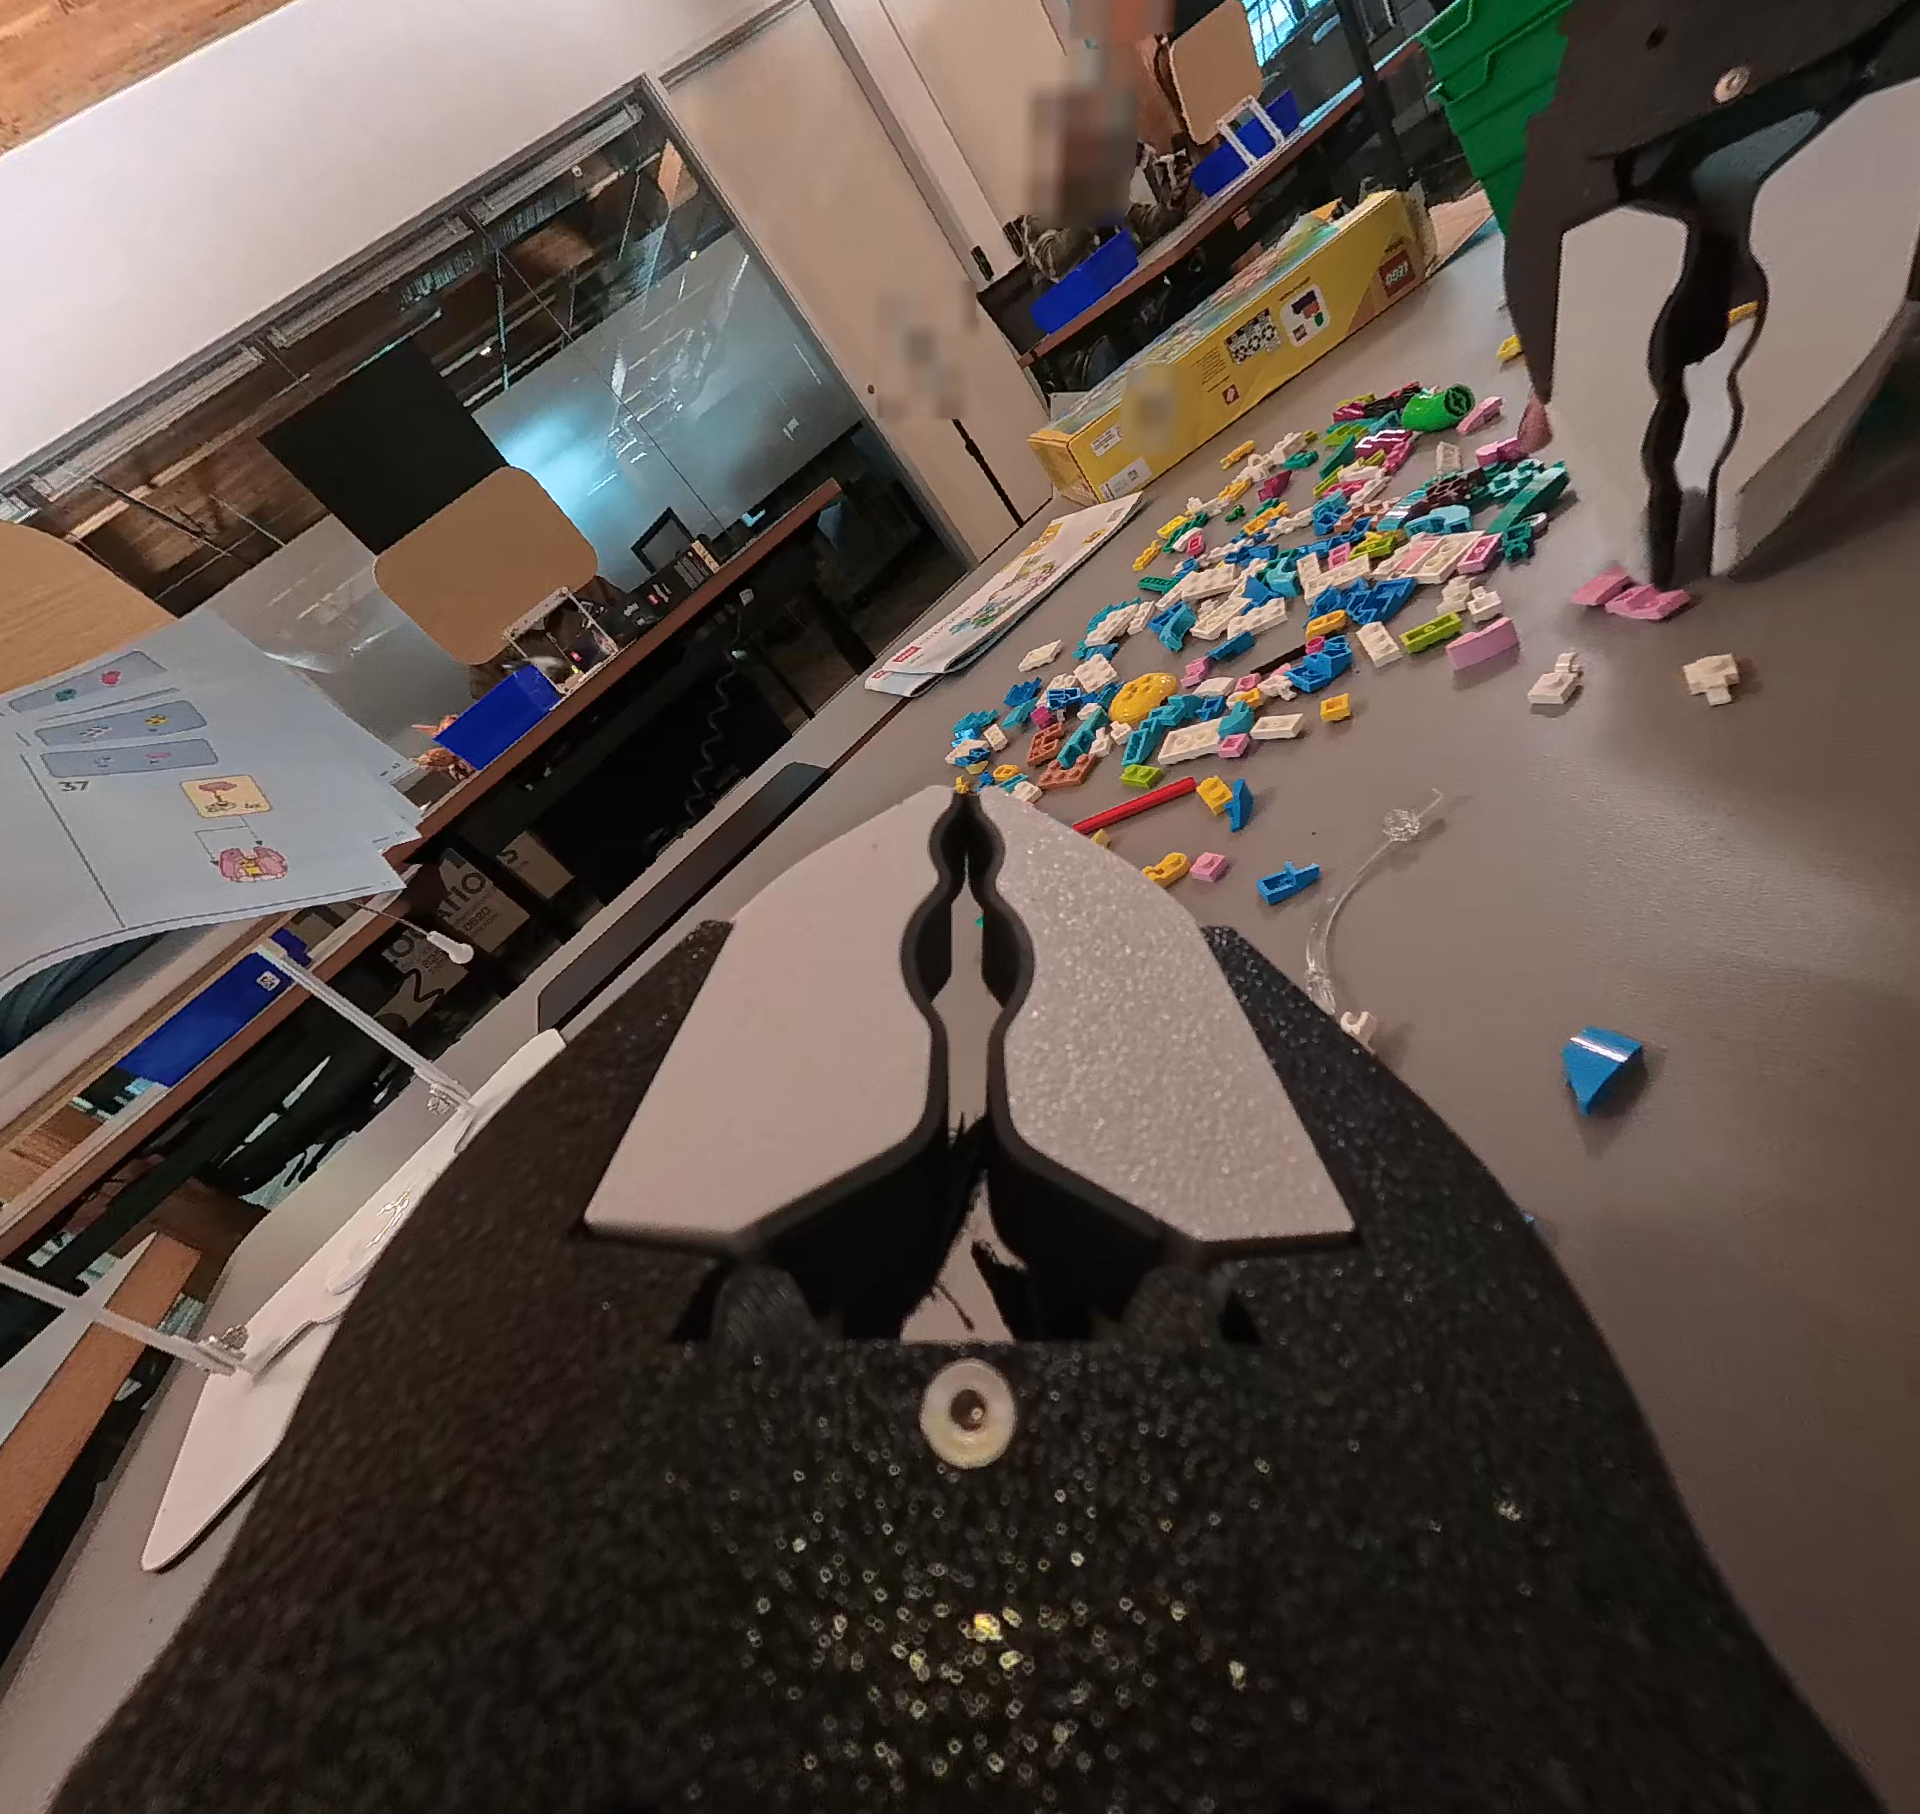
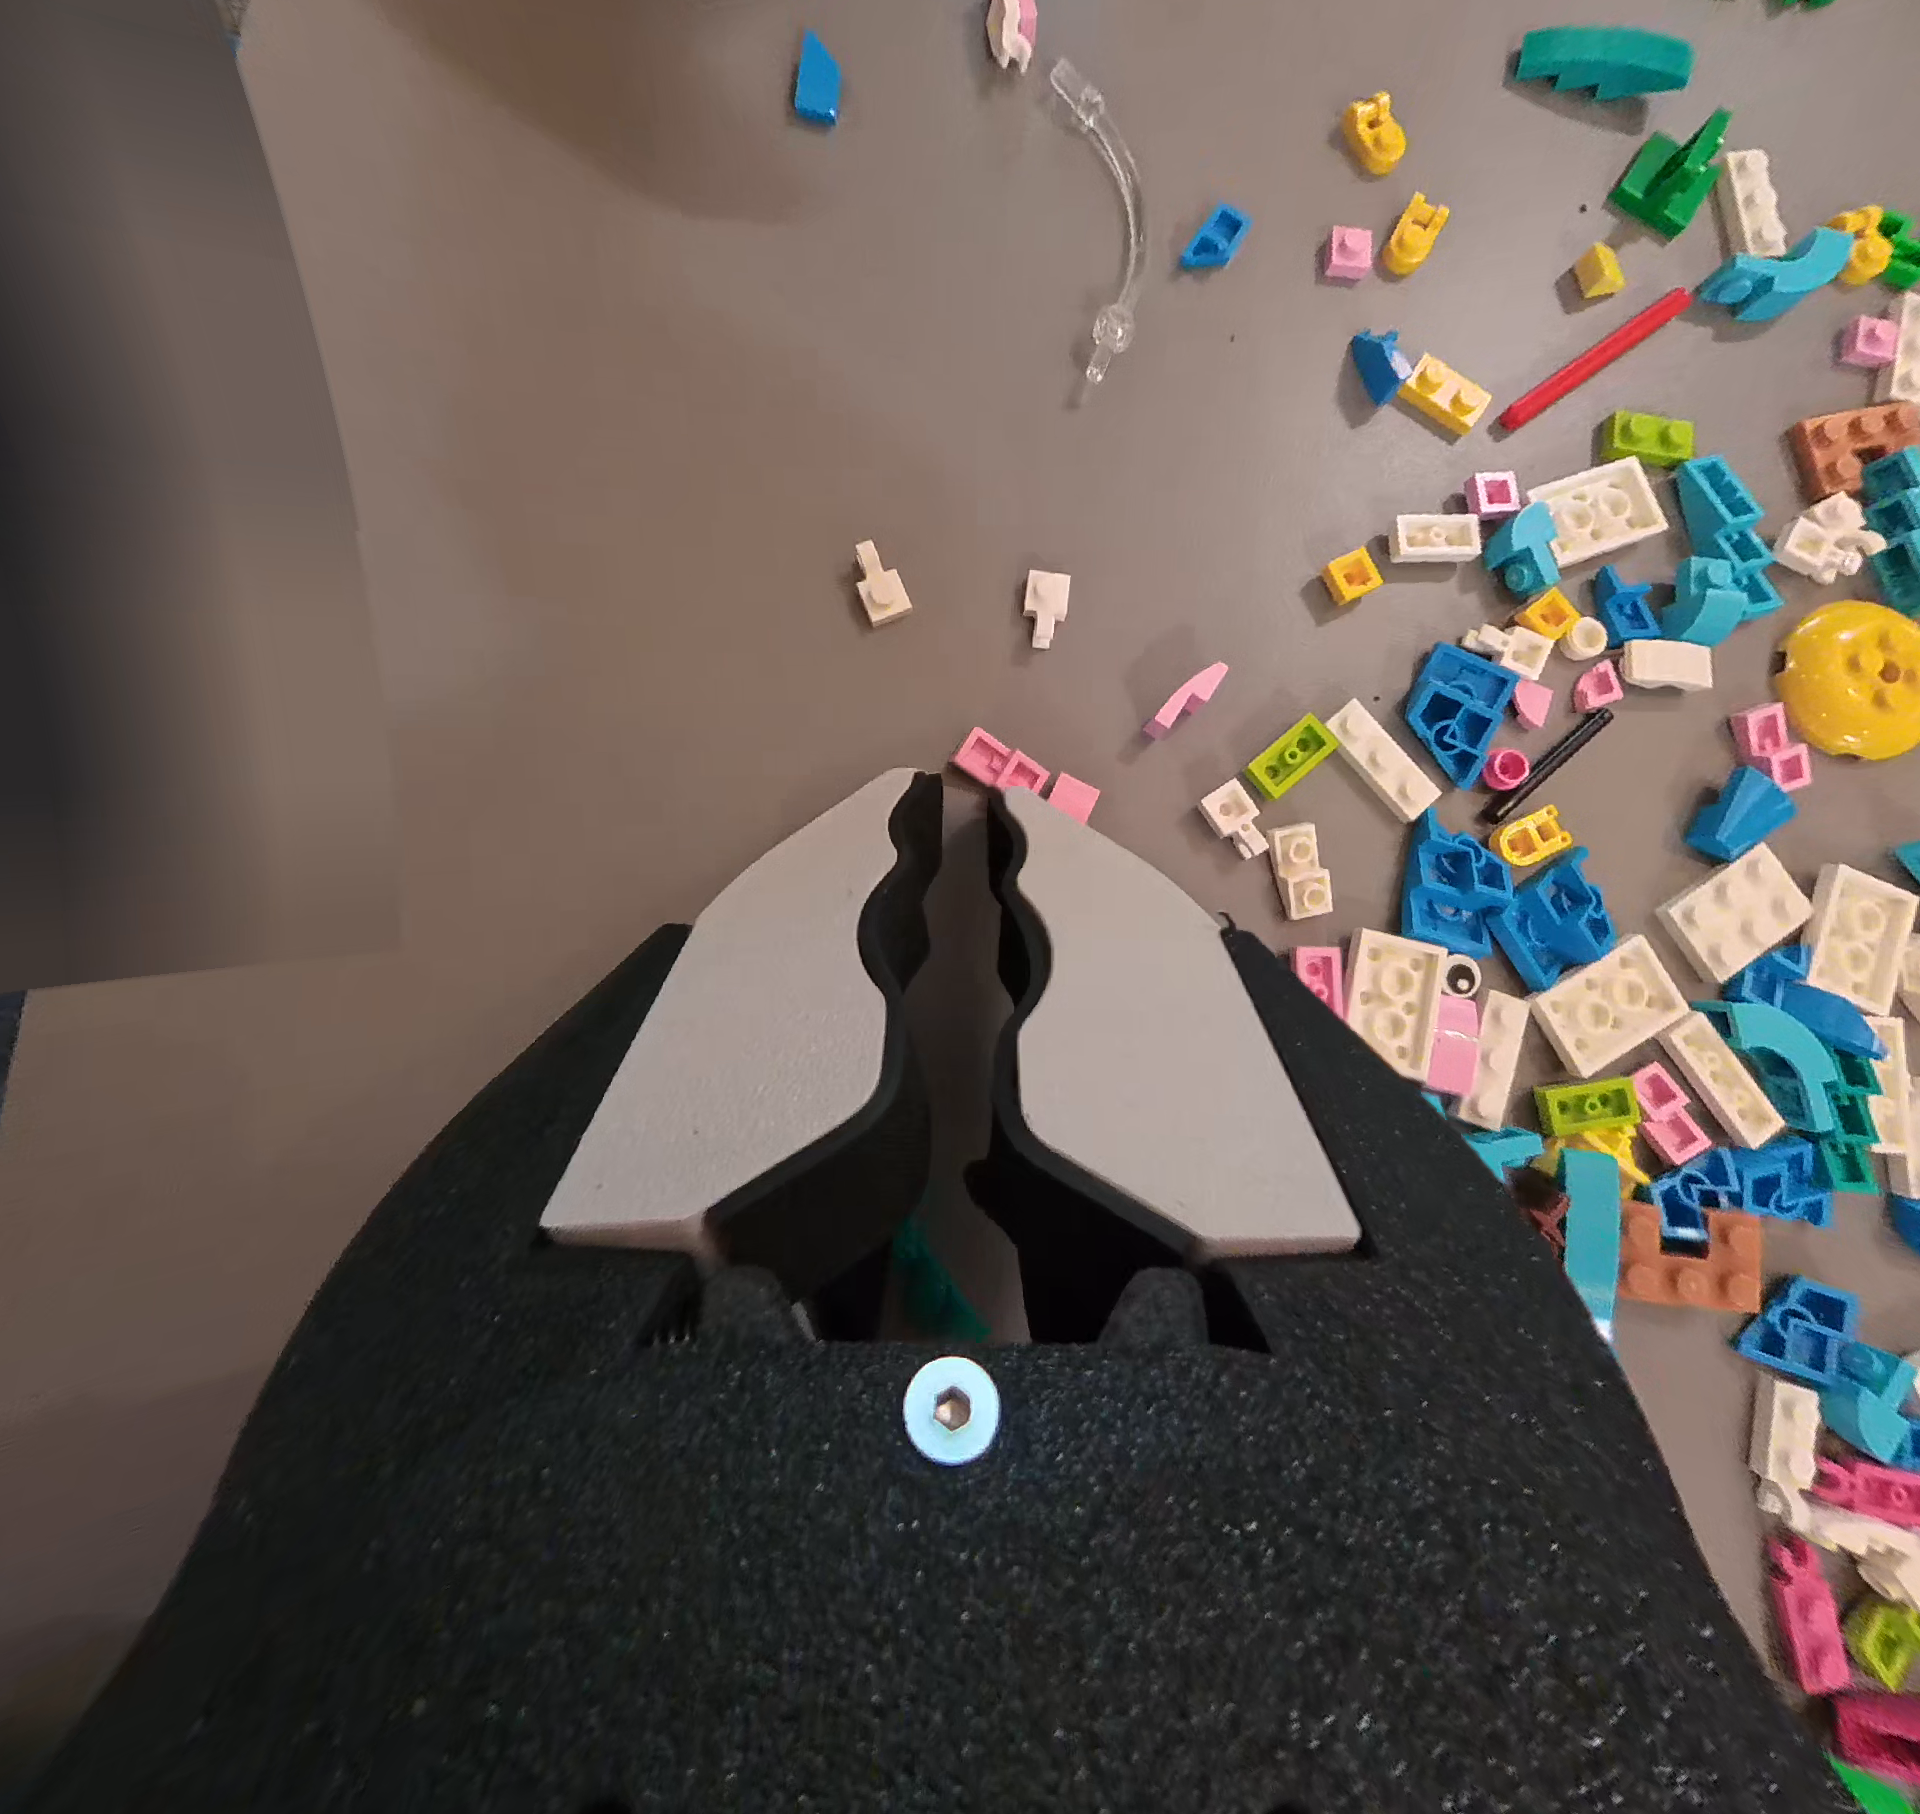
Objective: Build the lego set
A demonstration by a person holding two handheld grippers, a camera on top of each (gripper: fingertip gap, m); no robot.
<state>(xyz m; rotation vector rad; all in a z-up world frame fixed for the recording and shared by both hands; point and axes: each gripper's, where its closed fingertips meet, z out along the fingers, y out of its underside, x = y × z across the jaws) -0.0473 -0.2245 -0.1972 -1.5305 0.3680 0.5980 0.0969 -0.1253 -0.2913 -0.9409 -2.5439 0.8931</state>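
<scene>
A pile of loose lego bricks (image 1: 1299,601) lies on the grey table (image 1: 1714,1349); it also shows at the right of the right wrist view (image 2: 1621,933). My right gripper (image 2: 961,788) points down with its jaws almost together, its tips on a small cluster of pink bricks (image 2: 1023,777) apart from the pile. From the left wrist view that gripper (image 1: 1675,569) pinches these pink bricks (image 1: 1631,601) against the table. My left gripper (image 1: 966,803) is shut, held above the table short of the pile, with nothing clearly in it.
Two small white pieces (image 2: 881,590) and a pink slope (image 2: 1184,699) lie beyond the pink bricks. A clear curved piece (image 1: 1351,891) and a blue wedge (image 1: 1600,1068) lie near me. A yellow box (image 1: 1247,351), a booklet (image 1: 1008,590), green crates (image 1: 1496,81) and open instruction pages (image 1: 187,777) surround the pile. There is about 20 cm between the tips of the two grippers. From the right gripper's tips to the pink slope (image 2: 1184,699) is close to 4 cm. Look for it in the left wrist view (image 1: 1481,651) too.
</scene>
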